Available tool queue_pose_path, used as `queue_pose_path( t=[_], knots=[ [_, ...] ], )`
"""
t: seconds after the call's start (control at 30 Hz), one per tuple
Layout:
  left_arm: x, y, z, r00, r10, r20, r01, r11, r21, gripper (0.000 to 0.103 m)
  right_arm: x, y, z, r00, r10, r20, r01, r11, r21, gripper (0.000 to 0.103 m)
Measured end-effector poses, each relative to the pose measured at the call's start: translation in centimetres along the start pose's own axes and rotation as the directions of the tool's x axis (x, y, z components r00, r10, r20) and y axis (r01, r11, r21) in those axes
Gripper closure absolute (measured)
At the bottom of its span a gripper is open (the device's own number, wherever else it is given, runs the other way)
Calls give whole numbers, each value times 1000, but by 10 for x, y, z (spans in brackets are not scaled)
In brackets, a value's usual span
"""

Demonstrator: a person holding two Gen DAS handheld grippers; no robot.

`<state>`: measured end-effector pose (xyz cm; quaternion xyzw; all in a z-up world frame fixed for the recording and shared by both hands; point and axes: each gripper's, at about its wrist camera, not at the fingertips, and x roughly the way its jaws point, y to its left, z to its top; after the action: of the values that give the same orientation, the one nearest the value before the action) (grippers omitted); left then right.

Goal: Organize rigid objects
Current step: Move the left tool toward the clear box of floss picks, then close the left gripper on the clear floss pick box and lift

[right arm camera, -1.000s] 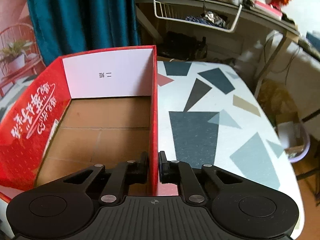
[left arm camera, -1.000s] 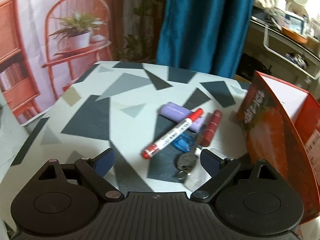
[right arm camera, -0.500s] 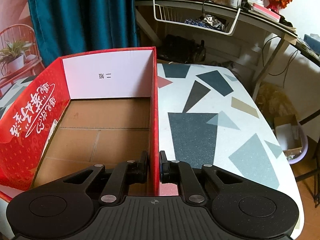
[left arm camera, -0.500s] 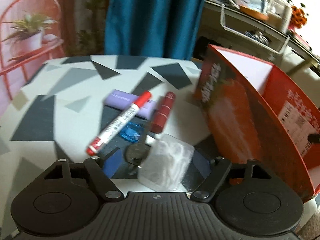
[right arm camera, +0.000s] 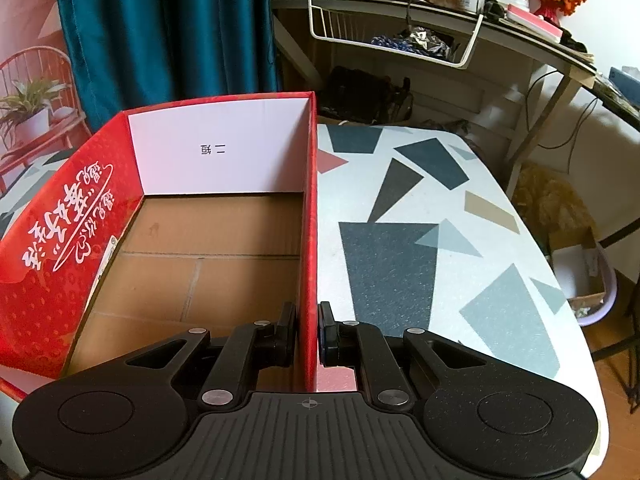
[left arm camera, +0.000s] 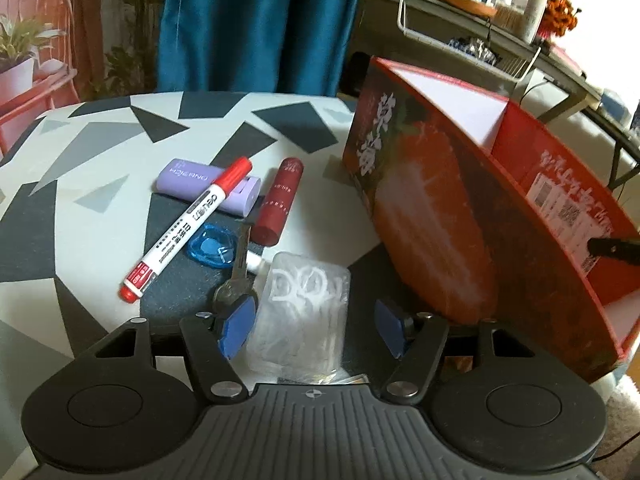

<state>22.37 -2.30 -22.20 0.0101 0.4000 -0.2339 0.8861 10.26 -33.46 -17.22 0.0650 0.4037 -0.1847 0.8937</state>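
Note:
On the patterned table (left arm camera: 100,236) lies a cluster: a red-capped white marker (left arm camera: 188,228), a purple case (left arm camera: 206,186), a dark red tube (left arm camera: 280,200), a blue translucent piece (left arm camera: 212,246) and a key (left arm camera: 236,276). A clear plastic box of floss picks (left arm camera: 304,312) lies between the blue pads of my left gripper (left arm camera: 313,326), whose jaws are closing. The left pad is at the box's edge; the right pad stands apart from it. My right gripper (right arm camera: 308,332) is shut on the right wall of the red cardboard box (right arm camera: 310,220), which has nothing inside.
The red box (left arm camera: 460,220) stands right of the cluster, close to my left gripper's right finger. A teal curtain (left arm camera: 256,24) hangs behind the table. A cluttered shelf with a white wire basket (right arm camera: 392,36) stands beyond the table's far edge.
My left gripper has swung right and sunk toward the table, so the clear box now lies between its pads, and its jaws have narrowed. The right gripper has kept still on the box wall.

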Motion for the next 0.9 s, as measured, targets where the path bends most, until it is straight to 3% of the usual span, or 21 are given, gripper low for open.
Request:
queue_pose_path(
  t=[0.1, 0.27, 0.47, 0.73, 0.9],
  knots=[
    [0, -3, 2, 1000, -23, -1, 23, 1000, 11, 35, 0, 0, -1, 1000, 0, 0, 0, 1000, 0, 93],
    [4, -14, 2, 1000, 0, 2, 0, 996, 90, 35, 0, 0, 0, 1000, 0, 0, 0, 1000, -1, 93],
    [11, -5, 5, 1000, 22, -3, -21, 999, 40, 36, -1, 0, -1, 1000, 3, 0, -3, 1000, -1, 93],
    [15, -4, 0, 998, -36, -45, 37, 999, 10, 37, -2, 1, -2, 1000, 4, 1, -4, 1000, 0, 93],
    [25, -19, -6, 998, 38, -51, -32, 994, 105, 37, -2, 0, -3, 1000, 6, 5, -6, 1000, 10, 93]
  ],
)
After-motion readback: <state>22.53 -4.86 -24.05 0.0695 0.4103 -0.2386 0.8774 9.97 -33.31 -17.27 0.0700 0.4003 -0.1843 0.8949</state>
